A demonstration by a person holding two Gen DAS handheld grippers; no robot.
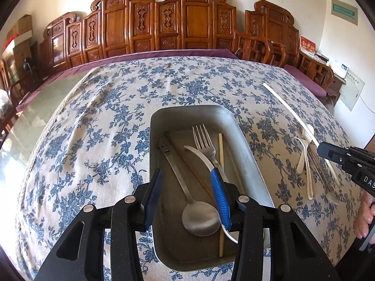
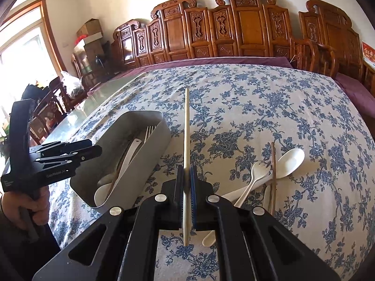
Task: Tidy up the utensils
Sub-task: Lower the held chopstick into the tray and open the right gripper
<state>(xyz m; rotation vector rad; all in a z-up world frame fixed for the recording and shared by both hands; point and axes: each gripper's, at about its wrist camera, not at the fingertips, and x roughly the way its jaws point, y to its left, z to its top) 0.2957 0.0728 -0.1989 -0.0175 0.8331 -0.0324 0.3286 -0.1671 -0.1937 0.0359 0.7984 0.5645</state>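
On the floral tablecloth [image 2: 246,107] the metal bin [image 2: 150,149] sits left of our right gripper [image 2: 186,187], which is pinching a pale chopstick [image 2: 186,126] near its lower end, so the long free length could swing, slip or catch the bin wall on the way in. Our left gripper [image 1: 187,196] hangs spread and empty over the bin, risking a clash; the loose white spoons [image 2: 289,162] beside us could get knocked.

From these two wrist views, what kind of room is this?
Probably a home dining or living room. A table under a blue floral tablecloth holds a metal tray of cutlery, carved wooden bench-backs line the wall, and cardboard boxes are stacked in a corner near a window.
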